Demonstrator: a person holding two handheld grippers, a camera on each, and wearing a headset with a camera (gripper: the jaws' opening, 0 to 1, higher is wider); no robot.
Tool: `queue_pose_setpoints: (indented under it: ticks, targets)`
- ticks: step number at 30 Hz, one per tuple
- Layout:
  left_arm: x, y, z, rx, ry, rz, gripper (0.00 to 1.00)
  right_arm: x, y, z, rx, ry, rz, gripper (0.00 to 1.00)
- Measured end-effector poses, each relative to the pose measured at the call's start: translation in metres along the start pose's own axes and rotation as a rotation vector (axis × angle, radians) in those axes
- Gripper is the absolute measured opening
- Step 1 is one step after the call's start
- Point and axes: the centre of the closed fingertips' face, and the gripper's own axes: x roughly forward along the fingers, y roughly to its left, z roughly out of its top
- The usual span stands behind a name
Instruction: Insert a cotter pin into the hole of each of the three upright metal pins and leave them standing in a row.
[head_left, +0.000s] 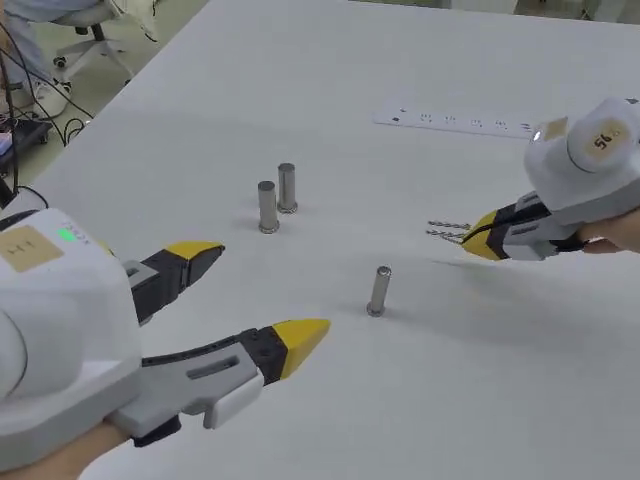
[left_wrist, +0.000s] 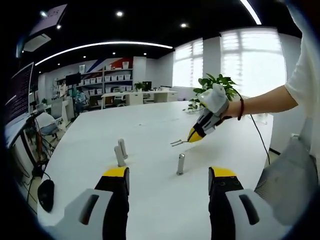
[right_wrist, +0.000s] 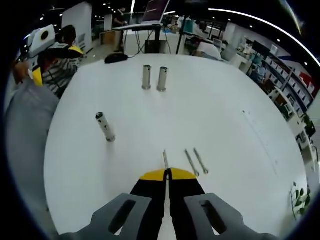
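Evidently the three metal pins (right_wrist: 105, 126) ahead of the fingers are unfitted: right gripper (right_wrist: 167, 172) fingers clamp one cotter pin (right_wrist: 165, 159); left gripper (left_wrist: 167, 175) fingers stand apart.

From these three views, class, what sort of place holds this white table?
Probably an open-plan office or lab: shelves of boxes along the far wall, desks beyond the table, a wheeled office chair.

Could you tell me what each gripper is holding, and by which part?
The right gripper pinches a cotter pin by one end; the left gripper is open and empty.
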Motion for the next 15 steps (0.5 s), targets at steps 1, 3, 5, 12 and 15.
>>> queue_pose_setpoints:
  ticks: [1, 3, 5, 12, 15]
  targets:
    - [0.000, -0.001, 0.000, -0.004, 0.000, -0.007, 0.62, -0.003, 0.003, 0.004, -0.004, -0.014, -0.003, 0.01]
    - [0.000, -0.003, 0.001, -0.004, -0.002, -0.016, 0.60, -0.008, 0.008, 0.008, -0.010, -0.031, -0.001, 0.01]
    - [0.001, -0.005, 0.002, 0.000, -0.001, -0.028, 0.57, -0.013, 0.017, 0.018, -0.020, -0.073, 0.008, 0.01]
    - [0.004, -0.013, 0.003, -0.014, -0.002, -0.082, 0.47, -0.031, 0.050, 0.047, -0.067, -0.168, 0.044, 0.02]
    - [0.007, -0.016, 0.004, -0.023, -0.005, -0.102, 0.45, -0.034, 0.063, 0.056, -0.089, -0.193, 0.061, 0.02]
